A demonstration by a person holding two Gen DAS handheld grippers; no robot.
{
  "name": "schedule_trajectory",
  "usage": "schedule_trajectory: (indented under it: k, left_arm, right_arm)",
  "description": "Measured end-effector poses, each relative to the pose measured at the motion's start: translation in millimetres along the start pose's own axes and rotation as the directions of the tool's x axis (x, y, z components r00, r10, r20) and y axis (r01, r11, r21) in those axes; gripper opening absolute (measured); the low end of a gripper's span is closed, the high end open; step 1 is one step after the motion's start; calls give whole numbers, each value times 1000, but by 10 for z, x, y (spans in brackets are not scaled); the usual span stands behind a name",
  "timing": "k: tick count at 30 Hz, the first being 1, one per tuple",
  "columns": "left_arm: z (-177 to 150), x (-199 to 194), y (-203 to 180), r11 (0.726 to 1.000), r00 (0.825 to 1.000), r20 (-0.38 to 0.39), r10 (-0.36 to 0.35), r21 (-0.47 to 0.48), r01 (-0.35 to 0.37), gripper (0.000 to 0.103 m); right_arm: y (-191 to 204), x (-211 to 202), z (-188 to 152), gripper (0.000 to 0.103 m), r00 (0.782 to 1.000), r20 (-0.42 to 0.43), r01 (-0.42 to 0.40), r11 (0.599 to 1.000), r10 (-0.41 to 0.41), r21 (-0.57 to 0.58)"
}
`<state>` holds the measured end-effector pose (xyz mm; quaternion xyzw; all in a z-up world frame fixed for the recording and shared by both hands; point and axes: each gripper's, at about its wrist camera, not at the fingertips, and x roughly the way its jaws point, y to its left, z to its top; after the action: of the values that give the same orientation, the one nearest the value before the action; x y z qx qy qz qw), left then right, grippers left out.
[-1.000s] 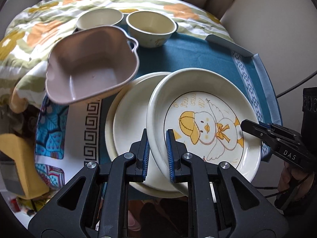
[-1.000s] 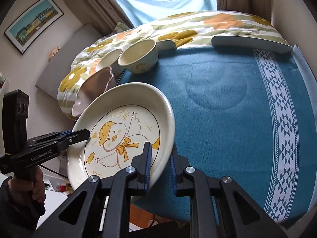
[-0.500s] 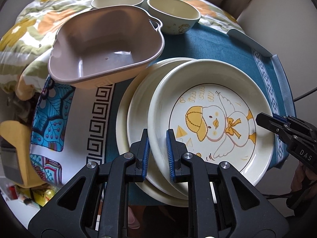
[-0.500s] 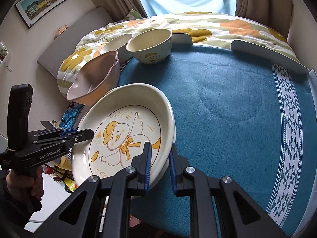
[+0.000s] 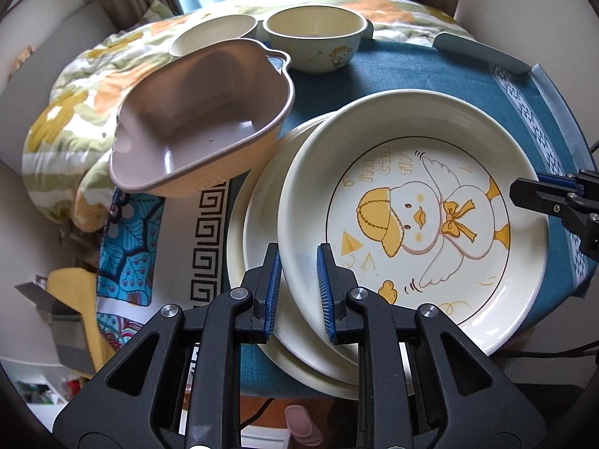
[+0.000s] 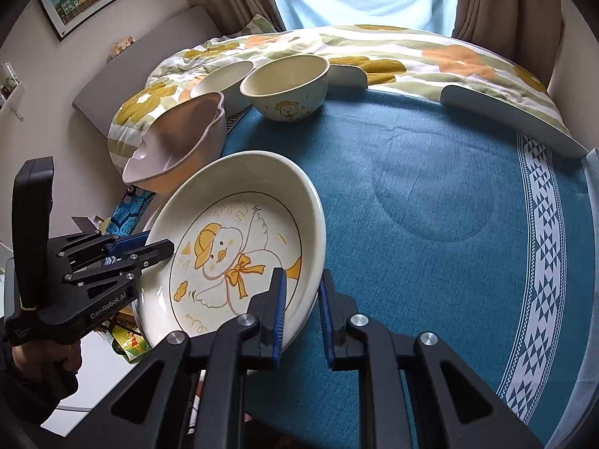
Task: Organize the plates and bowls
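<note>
The duck plate (image 5: 415, 217) lies on top of two plain cream plates (image 5: 258, 232) at the table's near left edge. My left gripper (image 5: 299, 292) has the plate's near rim between its blue pads, and its jaws are starting to open. My right gripper (image 6: 302, 299) is shut on the opposite rim of the duck plate (image 6: 232, 247). It shows at the right in the left wrist view, right gripper (image 5: 524, 191). The left gripper (image 6: 149, 247) appears at the plate's left rim. A pink bowl (image 5: 202, 119) sits tilted just behind the plates.
Two cream bowls (image 5: 314, 41) (image 5: 213, 35) stand at the back of the blue tablecloth (image 6: 430, 187). A flowered quilt (image 6: 411, 52) lies behind the table. A white curved piece (image 6: 513, 119) rests at the back right. A person's hand (image 6: 45, 359) holds the left gripper.
The duck plate has come down from a tilt and now lies nearly flat on the plain plates. The left gripper has sunk and tipped with it. The right gripper has rolled a little.
</note>
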<state>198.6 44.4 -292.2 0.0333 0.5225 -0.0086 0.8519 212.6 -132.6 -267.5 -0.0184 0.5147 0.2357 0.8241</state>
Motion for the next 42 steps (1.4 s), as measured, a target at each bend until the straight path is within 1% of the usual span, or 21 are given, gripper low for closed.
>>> schedule_trajectory:
  k: [5,8,13,17,31,34,38,42]
  left_arm:
    - [-4,-2,-23,998,998,12,61,23,-61,17]
    - [-12,-16,14,998,998,12,56,24,-56,17]
    - [-29,-27,-21,996,997,12,82,43,-82,17]
    - [-32,-52,-69,990,992,17,124,70,-125,17]
    - [-69,-77,-109,983,988,15,152,101,-153,17]
    - [-81,-83,-130,980,986,16,165,113,-166,17]
    - [-102,-97,-140,971,980,28,199,129,-201,17]
    - [-102,-103,-110,973,982,27,189,125,-191,17]
  right_arm:
    - [63,45,14,15,1000,-11,16,999,-17,-44]
    - [83,55,12,15,1000,-9,25,998,-26,-53]
    - [116,64,19,15,999,-9,44,996,-45,-77]
    - [136,95,21,15,998,-20,54,995,-56,-83]
    - [145,137,39,16,998,-17,63,996,-64,-71]
    - [152,151,46,15,997,-20,66,995,-68,-73]
    - [152,215,39,15,997,-34,69,995,-72,-71]
    - [167,224,47,15,997,-29,75,994,-78,-77]
